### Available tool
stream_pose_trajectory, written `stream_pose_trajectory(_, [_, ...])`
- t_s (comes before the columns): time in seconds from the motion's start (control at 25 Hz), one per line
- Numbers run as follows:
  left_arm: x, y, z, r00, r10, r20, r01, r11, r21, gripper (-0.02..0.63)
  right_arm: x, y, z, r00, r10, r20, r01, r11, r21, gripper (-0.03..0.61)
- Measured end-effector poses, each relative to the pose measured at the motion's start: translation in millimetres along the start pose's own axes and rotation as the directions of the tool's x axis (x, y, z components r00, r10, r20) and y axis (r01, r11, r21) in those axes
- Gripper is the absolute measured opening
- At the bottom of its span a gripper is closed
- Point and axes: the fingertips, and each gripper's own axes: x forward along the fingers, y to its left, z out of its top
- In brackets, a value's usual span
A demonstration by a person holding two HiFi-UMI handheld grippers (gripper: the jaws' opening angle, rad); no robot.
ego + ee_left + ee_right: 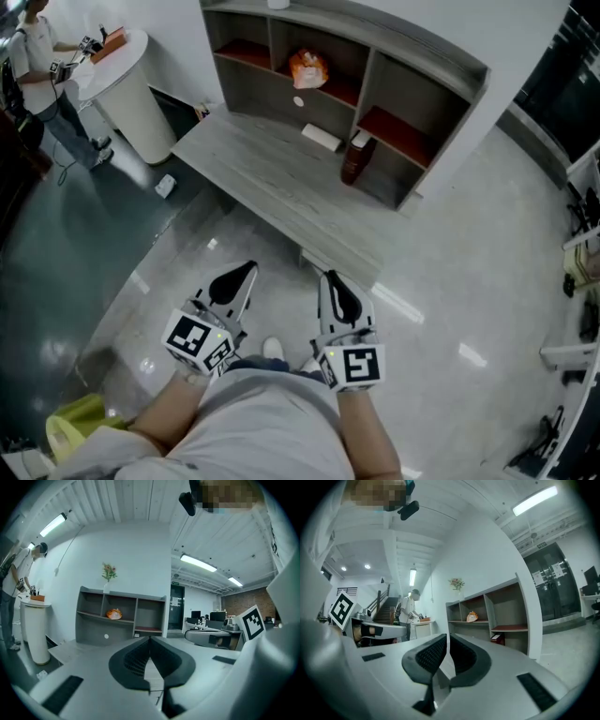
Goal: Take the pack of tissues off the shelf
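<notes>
Both tools shut and empty: left tool (246, 270), right tool (330, 279), held low, well short of the table (253, 178). Tissues (307, 67) sit in the middle bay of the shelf (427, 58), on the upper board, far off. Risks:
- Reaching in with jaws together likely shoves the soft pack deeper.
- A low reach could knock the bottle (353, 159) or box (322, 138) below.

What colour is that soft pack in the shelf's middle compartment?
Orange with some white; the pack of tissues shows best in the head view.
</notes>
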Motion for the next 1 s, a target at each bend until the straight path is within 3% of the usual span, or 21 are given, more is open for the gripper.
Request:
stream_pose_trajectory(0.24, [-21.3,53.2,-6.0,0.999,0.049,0.005,-0.049,0.999,-0.010,0.017,38.9,25.4,-6.9,1.000,0.017,0.007,-0.017,1.000,0.018,0.032])
stream_pose_trajectory(0.48, [-62.3,116.8,-17.0,0.989,0.146,-0.007,-0.146,0.989,-0.037,0.017,86.2,64.6,-13.2,0.998,0.062,0.002,-0.062,0.998,0.025,0.032])
stream_pose_trajectory(0.72, [-95.8,168.3,-29.6,0.965,0.262,0.009,-0.260,0.963,-0.070,0.017,138.3,94.3,-23.2,0.990,0.141,-0.007,-0.140,0.990,0.015,0.032])
stream_pose_trajectory(1.0, [-98.1,233.8,-21.5,0.932,0.362,0.007,-0.361,0.931,-0.061,0.017,219.2,123.2,-28.9,0.963,0.269,-0.030,-0.268,0.963,0.019,0.032])
